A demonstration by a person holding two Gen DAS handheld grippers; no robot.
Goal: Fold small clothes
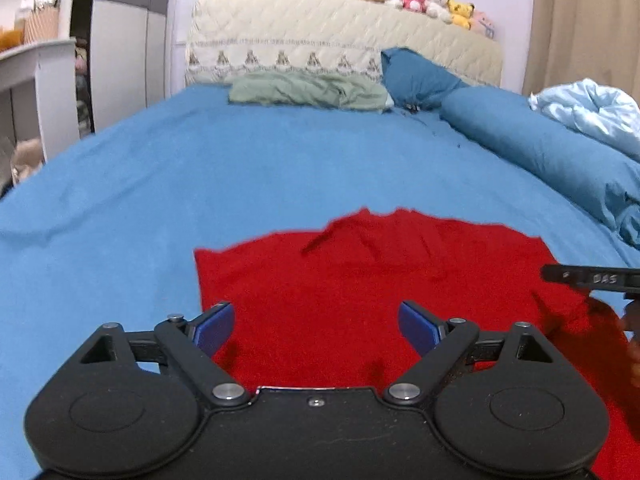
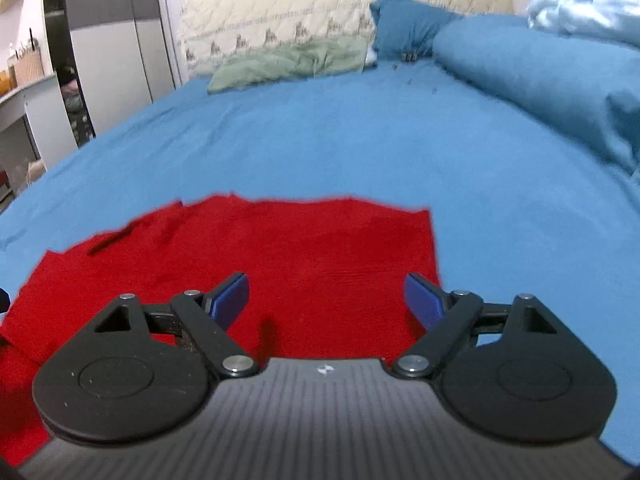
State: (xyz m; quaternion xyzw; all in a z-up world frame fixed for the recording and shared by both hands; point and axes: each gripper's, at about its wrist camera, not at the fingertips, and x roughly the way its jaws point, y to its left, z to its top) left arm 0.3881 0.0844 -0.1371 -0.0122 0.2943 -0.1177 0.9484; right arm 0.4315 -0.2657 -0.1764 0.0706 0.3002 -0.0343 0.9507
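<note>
Red garment (image 1: pixel 372 280) flat on blue bed (image 1: pixel 240 168). Left gripper (image 1: pixel 316 326) and right gripper (image 2: pixel 326 300) above it, jaws wide apart, holding nothing.

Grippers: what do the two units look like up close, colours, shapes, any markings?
Both are matte black with round lobed housings and silver pivot screws. The left gripper has blue finger pads and a plain black body. The right gripper has the same blue pads, a ribbed grey body and a small white logo. No cables show.
</note>
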